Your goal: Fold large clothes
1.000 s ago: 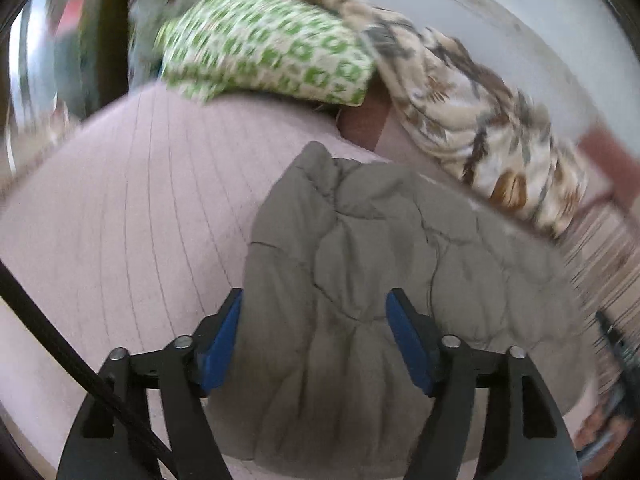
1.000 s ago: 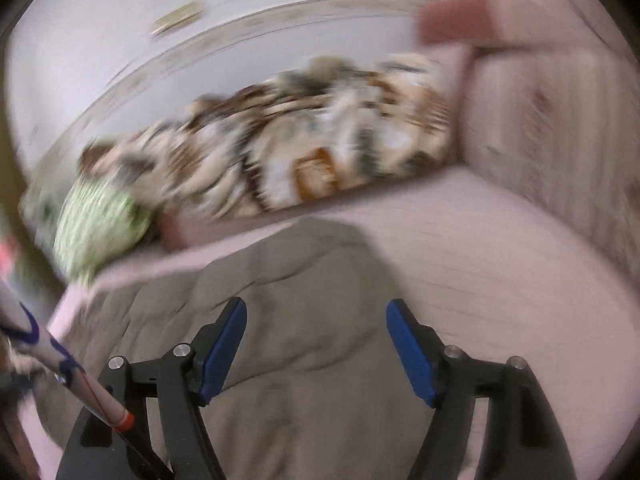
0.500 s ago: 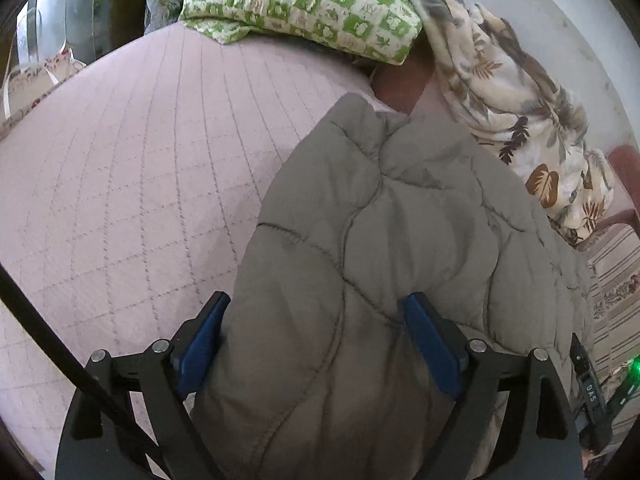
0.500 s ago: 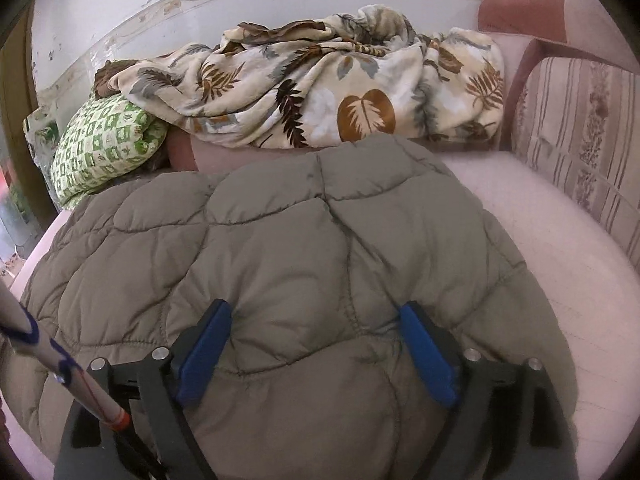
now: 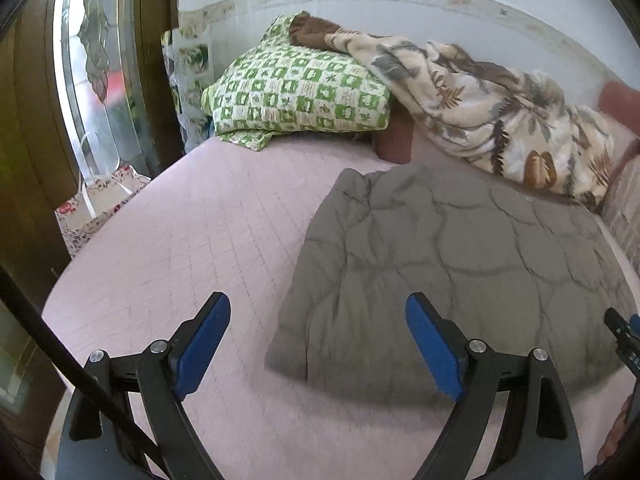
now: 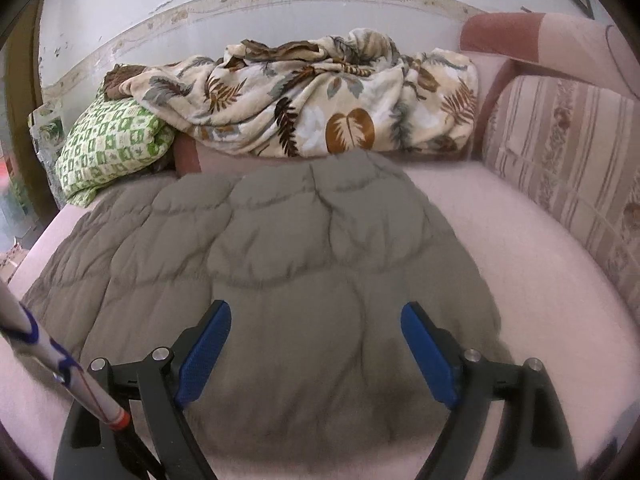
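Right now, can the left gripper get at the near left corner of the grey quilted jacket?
Probably yes. The left gripper is open and empty, the grey quilted jacket lies flat on the pink bed cover, and its near corner sits just ahead between the fingers with nothing in between.

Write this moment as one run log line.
left gripper: open, empty | right gripper: open, empty | quilt: folded, flat on sofa

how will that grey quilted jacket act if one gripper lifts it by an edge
The grey quilted jacket looks puffy and soft, so it would likely droop and unfold. Its padded bulk probably makes it light for its size but awkward to pinch.
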The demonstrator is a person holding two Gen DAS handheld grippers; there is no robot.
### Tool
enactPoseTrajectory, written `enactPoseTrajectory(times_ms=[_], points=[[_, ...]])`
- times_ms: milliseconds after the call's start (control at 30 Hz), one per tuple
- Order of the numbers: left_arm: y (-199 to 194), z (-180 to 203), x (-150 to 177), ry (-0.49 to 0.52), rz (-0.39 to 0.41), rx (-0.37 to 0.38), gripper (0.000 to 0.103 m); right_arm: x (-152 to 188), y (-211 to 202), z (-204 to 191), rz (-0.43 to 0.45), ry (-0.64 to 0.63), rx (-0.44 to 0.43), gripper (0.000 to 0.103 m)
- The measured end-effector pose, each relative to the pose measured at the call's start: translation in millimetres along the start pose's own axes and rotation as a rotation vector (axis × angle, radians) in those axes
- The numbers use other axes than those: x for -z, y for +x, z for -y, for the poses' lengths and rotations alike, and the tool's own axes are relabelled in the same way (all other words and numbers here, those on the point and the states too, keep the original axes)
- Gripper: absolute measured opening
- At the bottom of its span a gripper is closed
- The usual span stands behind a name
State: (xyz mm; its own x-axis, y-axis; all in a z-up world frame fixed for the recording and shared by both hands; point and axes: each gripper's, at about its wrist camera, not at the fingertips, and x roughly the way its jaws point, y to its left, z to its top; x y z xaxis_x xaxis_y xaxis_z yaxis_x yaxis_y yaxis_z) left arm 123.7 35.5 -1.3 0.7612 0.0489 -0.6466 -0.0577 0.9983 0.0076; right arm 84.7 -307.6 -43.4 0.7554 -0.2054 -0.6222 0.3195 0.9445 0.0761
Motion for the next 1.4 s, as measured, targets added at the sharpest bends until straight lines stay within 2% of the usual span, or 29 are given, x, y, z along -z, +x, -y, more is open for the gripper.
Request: enactPoseTrajectory(times_ms=[267,400,633,767,933,1000,1233,1400], points=[[-65,6,46,0.058,0.041,0.057,0.089,37,-41,-4,-0.055,0.019,-0.038,0.090],[-100,10,60,0.063,0.092,0.027,0.089,52,-68,-12,-0.060,0.011,-0.060,0.090],[-155,9,69,0.041,0.164,0.006,0.089,92,-114,-22,-0.097,-0.026,-0.075,0.090],[-174,7,74,0.044,0.147,0.047,0.089,110,-134,-21,-0.114,-0.034,-0.075,0.090],[-206,10,85,0.061,0.238,0.017,0.090,120,-155,-17,-0.139,-0.027,-0.064,0.090],[-215,12,87,0.060,0.250,0.023,0.090,121,-165,-16,-0.146,-0.023,-0.062,0.090],[-231,20,92,0.079,0.236,0.064,0.091,118,-193,-16,-0.150,-0.022,-0.072,0.090],[-224,27,94,0.102,0.158,0.112,0.091,117,-204,-15,-0.146,-0.023,-0.059,0.090]])
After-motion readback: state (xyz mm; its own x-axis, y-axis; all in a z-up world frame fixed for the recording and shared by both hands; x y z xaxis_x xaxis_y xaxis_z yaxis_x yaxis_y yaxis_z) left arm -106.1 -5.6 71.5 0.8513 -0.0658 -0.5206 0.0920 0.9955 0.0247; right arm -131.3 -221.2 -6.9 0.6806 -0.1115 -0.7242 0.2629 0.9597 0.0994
